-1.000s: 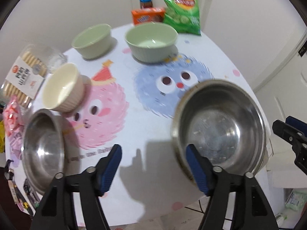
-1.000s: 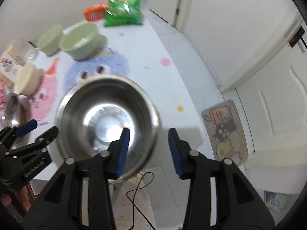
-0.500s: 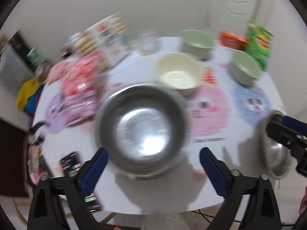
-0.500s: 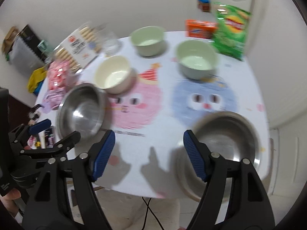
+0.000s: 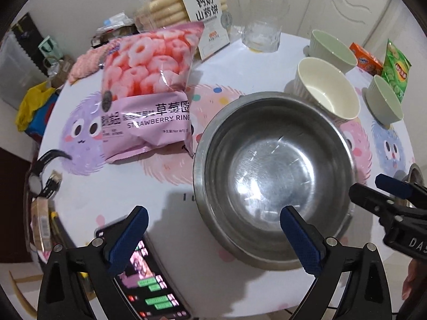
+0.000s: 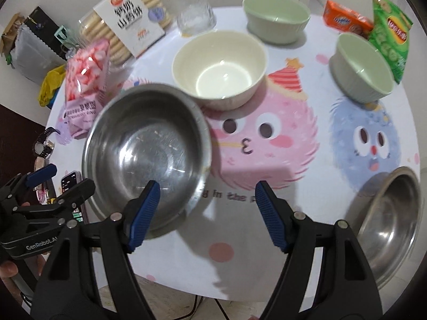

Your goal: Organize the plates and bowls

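A steel bowl (image 5: pixel 275 176) stands empty on the round cartoon-print table (image 5: pixel 165 200). My left gripper (image 5: pixel 213 237) hangs over the bowl's near-left rim, open wide with nothing between its fingers. My right gripper (image 6: pixel 206 212) is open and empty too, just right of the same steel bowl (image 6: pixel 146 165). Behind that bowl is a cream bowl (image 6: pixel 221 69). Two green bowls (image 6: pixel 276 16) (image 6: pixel 363 66) stand farther back. A second steel bowl (image 6: pixel 392 218) sits at the table's right edge.
A pink strawberry-ring bag (image 5: pixel 149 90), a biscuit box (image 5: pixel 205 10) and a glass (image 5: pixel 263 33) fill the back left. A phone (image 5: pixel 149 282) and a watch (image 5: pixel 40 170) lie at the near-left edge. An orange box (image 6: pixel 347 20) and a green chip bag (image 6: pixel 391 34) stand back right.
Both grippers have swung left across the table, from the right-hand steel bowl to the left-hand one. Both pairs of jaws stand wider than before.
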Demonstrator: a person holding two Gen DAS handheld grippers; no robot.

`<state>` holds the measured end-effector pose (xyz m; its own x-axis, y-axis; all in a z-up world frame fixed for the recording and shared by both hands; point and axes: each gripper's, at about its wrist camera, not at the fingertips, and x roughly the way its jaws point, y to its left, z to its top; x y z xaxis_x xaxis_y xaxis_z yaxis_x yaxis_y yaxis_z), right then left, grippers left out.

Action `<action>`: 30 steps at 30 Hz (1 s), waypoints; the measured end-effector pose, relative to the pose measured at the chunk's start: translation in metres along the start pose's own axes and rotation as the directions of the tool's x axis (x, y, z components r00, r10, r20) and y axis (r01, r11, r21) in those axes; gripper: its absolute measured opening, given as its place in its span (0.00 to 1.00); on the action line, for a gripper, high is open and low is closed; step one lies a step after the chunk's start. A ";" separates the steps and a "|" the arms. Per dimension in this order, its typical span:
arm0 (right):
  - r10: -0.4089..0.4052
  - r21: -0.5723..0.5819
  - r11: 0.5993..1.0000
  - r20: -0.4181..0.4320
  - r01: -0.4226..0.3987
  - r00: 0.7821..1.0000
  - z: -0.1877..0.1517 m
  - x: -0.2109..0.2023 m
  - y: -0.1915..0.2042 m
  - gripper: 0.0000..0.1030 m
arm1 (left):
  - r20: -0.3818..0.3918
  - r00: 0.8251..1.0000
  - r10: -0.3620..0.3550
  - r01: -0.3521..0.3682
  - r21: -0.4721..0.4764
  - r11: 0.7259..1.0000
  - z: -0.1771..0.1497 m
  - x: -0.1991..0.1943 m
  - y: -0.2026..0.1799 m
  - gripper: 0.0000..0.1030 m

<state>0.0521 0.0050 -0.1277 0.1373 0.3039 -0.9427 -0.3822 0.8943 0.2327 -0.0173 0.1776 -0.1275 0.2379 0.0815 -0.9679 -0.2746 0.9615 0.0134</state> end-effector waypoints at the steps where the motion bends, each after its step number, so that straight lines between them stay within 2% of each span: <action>1: -0.005 0.002 1.000 -0.006 0.005 1.000 0.000 0.004 0.002 0.72 | -0.005 1.000 0.001 -0.001 0.010 1.000 0.001 0.004 -0.001 0.98; 6: -0.032 0.027 0.999 -0.034 0.033 0.999 0.001 0.024 0.008 0.72 | -0.041 0.999 -0.023 0.024 0.028 0.999 0.007 0.025 0.001 0.94; 9: -0.030 0.046 0.998 -0.051 0.033 0.998 0.001 0.031 0.010 0.72 | -0.066 0.997 -0.027 0.030 0.034 0.999 0.009 0.035 0.001 0.68; 11: -0.033 0.053 0.998 -0.056 0.036 0.998 0.001 0.034 0.011 0.70 | -0.083 0.996 -0.025 0.029 0.040 0.999 0.010 0.041 0.000 0.45; 13: -0.034 0.060 0.998 -0.064 0.037 0.997 0.001 0.036 0.011 0.54 | -0.089 0.996 -0.017 0.021 0.042 0.999 0.011 0.044 -0.001 0.30; 14: -0.036 0.064 0.997 -0.078 0.041 0.996 0.001 0.038 0.011 0.44 | -0.093 0.996 -0.016 0.020 0.045 0.999 0.012 0.046 -0.002 0.27; 15: -0.039 0.068 0.997 -0.087 0.045 0.995 0.001 0.040 0.011 0.37 | -0.093 0.995 -0.016 0.020 0.045 0.999 0.012 0.046 -0.002 0.26; 17: -0.044 0.073 0.996 -0.099 0.052 0.994 0.000 0.042 0.011 0.28 | -0.095 0.995 -0.017 0.021 0.040 0.999 0.015 0.048 -0.003 0.22; 18: -0.046 0.074 0.996 -0.098 0.053 0.994 0.000 0.043 0.011 0.20 | -0.096 0.995 -0.025 0.028 0.035 0.999 0.016 0.048 -0.001 0.22; 23: -0.045 0.074 0.996 -0.094 0.052 0.995 -0.002 0.043 0.012 0.18 | -0.103 0.994 -0.043 0.045 0.017 0.999 0.020 0.049 0.005 0.20; 30: -0.023 0.082 0.996 -0.080 0.030 0.997 -0.007 0.028 0.009 0.18 | -0.074 0.997 -0.027 0.031 0.047 0.998 0.018 0.022 0.006 0.19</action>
<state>0.0461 0.0190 -0.1537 0.0730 0.2559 -0.9640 -0.3021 0.9268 0.2232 0.0025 0.1901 -0.1440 0.1762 0.0355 -0.9837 -0.2231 0.9748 -0.0047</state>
